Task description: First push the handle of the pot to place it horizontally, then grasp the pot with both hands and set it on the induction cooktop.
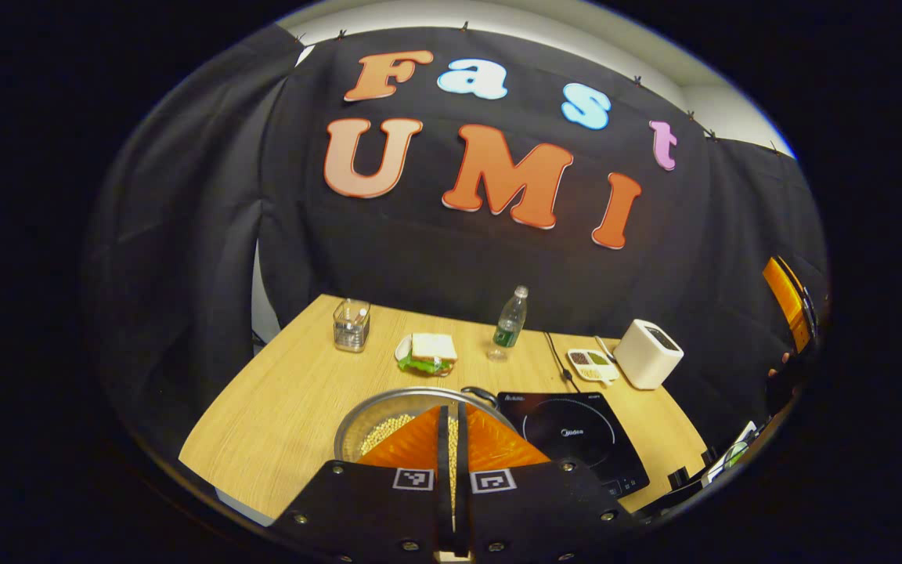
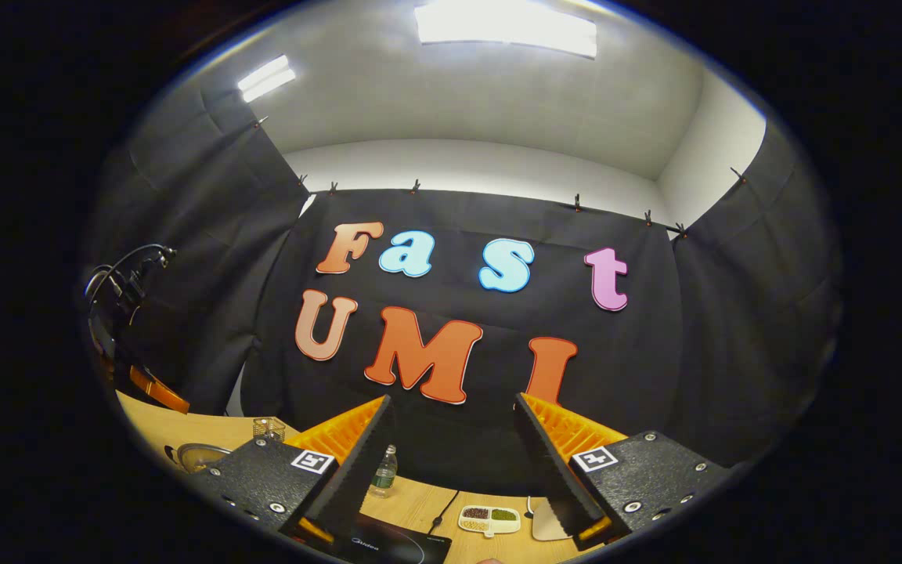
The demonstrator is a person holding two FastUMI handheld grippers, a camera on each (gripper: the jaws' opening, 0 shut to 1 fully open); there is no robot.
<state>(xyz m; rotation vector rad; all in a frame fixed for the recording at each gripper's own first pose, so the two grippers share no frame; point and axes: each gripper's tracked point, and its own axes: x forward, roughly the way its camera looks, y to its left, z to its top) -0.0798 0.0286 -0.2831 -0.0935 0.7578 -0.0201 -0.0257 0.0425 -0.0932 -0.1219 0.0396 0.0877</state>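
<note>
My left claw (image 1: 451,439) hangs with its fingers nearly together, gripping nothing, over the pot (image 1: 404,415) of pale beans. My right claw (image 2: 451,462) stands wide and empty, tipped up toward the booth wall. In the left gripper view the pot sits on the table (image 1: 286,399) at six o'clock, just beside the induction cooktop (image 1: 576,435) at four o'clock; its dark handle (image 1: 482,393) peeks out near the cooktop's corner. I judge a hard shove on the handle could slide the pot or spill beans. Sandwich (image 1: 431,351) and bottle (image 1: 510,319) stand at twelve o'clock.
</note>
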